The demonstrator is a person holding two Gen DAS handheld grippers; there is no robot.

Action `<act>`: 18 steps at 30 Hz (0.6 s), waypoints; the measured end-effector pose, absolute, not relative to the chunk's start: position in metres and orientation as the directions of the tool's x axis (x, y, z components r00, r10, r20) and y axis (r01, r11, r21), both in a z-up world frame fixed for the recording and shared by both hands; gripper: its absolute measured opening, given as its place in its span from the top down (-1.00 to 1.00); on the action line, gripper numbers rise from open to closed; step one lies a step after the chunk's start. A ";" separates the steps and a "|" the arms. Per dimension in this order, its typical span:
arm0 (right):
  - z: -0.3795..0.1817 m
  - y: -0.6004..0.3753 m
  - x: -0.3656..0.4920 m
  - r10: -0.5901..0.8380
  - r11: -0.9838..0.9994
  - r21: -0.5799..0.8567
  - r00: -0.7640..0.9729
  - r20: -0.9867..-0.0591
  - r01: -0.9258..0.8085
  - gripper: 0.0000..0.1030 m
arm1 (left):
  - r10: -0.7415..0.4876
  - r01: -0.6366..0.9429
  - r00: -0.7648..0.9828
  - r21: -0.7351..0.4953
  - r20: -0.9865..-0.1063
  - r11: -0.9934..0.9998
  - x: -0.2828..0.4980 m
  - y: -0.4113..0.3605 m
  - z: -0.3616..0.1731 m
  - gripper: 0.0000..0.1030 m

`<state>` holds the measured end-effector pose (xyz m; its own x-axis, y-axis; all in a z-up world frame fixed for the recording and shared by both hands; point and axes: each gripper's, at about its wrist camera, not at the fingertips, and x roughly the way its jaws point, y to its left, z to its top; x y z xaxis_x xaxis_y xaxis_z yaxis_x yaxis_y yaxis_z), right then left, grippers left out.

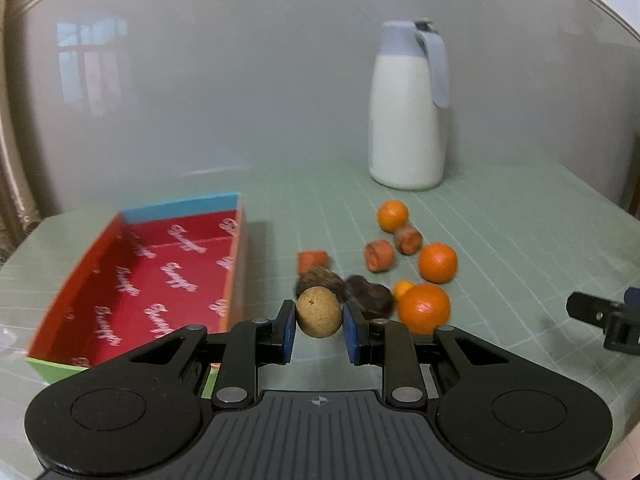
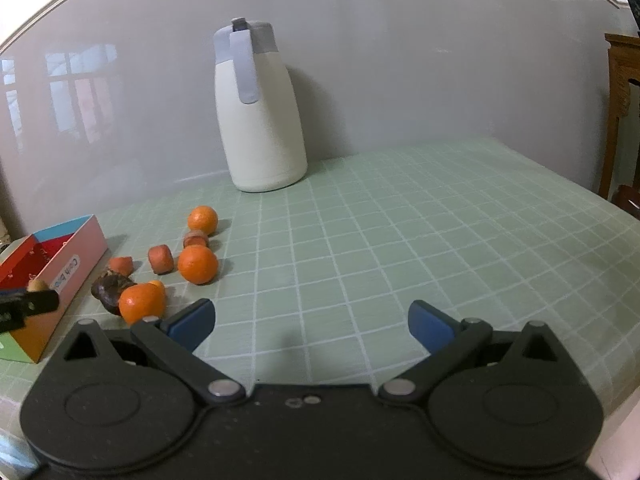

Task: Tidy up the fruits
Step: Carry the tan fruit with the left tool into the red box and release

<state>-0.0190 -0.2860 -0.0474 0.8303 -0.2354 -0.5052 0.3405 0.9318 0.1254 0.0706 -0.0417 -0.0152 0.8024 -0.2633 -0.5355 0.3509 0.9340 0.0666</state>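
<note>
My left gripper (image 1: pixel 319 322) is shut on a small tan round fruit (image 1: pixel 319 312), held above the table just right of the red box (image 1: pixel 160 276). The box is open-topped with a blue far wall; its inside shows no fruit. Beyond the held fruit lie two dark brown fruits (image 1: pixel 370 294), three red-orange chunks (image 1: pixel 379 255) and several oranges (image 1: pixel 424 308). In the right wrist view my right gripper (image 2: pixel 312 322) stands open over bare tablecloth, with the fruit pile (image 2: pixel 196 264) to its left. The left gripper's finger (image 2: pixel 28 304) and tan fruit (image 2: pixel 38 285) show at the left edge by the box (image 2: pixel 76 268).
A white thermos jug (image 1: pixel 408 112) with a grey lid and handle stands at the back against the grey wall. The table wears a pale green checked cloth (image 2: pixel 400 240). A wooden piece of furniture (image 2: pixel 620 112) stands past the table's right edge.
</note>
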 end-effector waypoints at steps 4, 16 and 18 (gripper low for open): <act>-0.047 -0.280 -0.017 -0.226 0.938 0.120 0.835 -0.502 0.326 -1.00 | -0.229 0.308 0.828 0.075 -0.512 0.948 0.072 -0.025 -0.004 0.51; -0.048 -0.263 -0.011 -0.200 0.951 0.108 0.842 -0.501 0.291 -1.00 | -0.065 0.114 0.837 0.057 -0.543 0.992 0.110 0.040 -0.015 0.51; -0.048 -0.261 -0.009 -0.197 0.952 0.108 0.842 -0.502 0.287 -1.00 | -0.037 0.081 0.831 0.054 -0.556 0.995 0.117 0.050 -0.020 0.51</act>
<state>-0.0094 -0.2612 -0.0480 0.8420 -0.1973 -0.5020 0.2875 0.9517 0.1081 0.1174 0.0497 -0.0203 0.8306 -0.0372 -0.5556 0.0807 0.9953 0.0539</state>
